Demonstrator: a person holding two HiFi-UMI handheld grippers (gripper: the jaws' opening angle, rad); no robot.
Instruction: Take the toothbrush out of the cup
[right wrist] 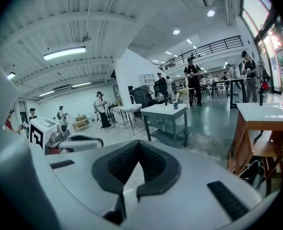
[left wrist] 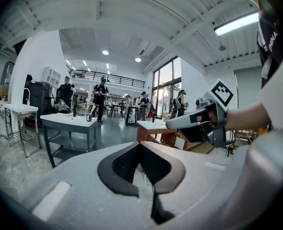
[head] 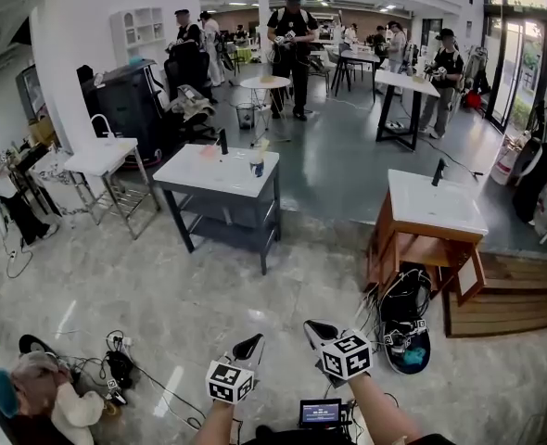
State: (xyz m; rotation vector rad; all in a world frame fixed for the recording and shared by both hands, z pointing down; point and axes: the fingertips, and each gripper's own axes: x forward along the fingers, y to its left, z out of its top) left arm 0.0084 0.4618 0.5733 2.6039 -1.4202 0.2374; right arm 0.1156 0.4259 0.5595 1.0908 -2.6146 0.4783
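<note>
Far off in the head view, a small cup point(head: 257, 164) stands on the white top of a grey-framed sink table point(head: 220, 176), with a pale toothbrush point(head: 260, 146) sticking up out of it. Both grippers are low at the bottom of that view, well short of the table. My left gripper point(head: 251, 345) is shut with nothing in it, and so is my right gripper point(head: 314, 329). The left gripper view shows its closed jaws point(left wrist: 140, 145) with the cup point(left wrist: 89, 117) tiny in the distance. In the right gripper view, the closed jaws point(right wrist: 138, 144) point toward the same cup point(right wrist: 175, 106).
A wooden sink stand point(head: 436, 213) is at the right with a dark bag point(head: 408, 327) at its foot. A white metal table point(head: 102, 158) stands at the left. Cables point(head: 116, 364) and a crouching person point(head: 42, 392) are at the lower left. Several people stand further back.
</note>
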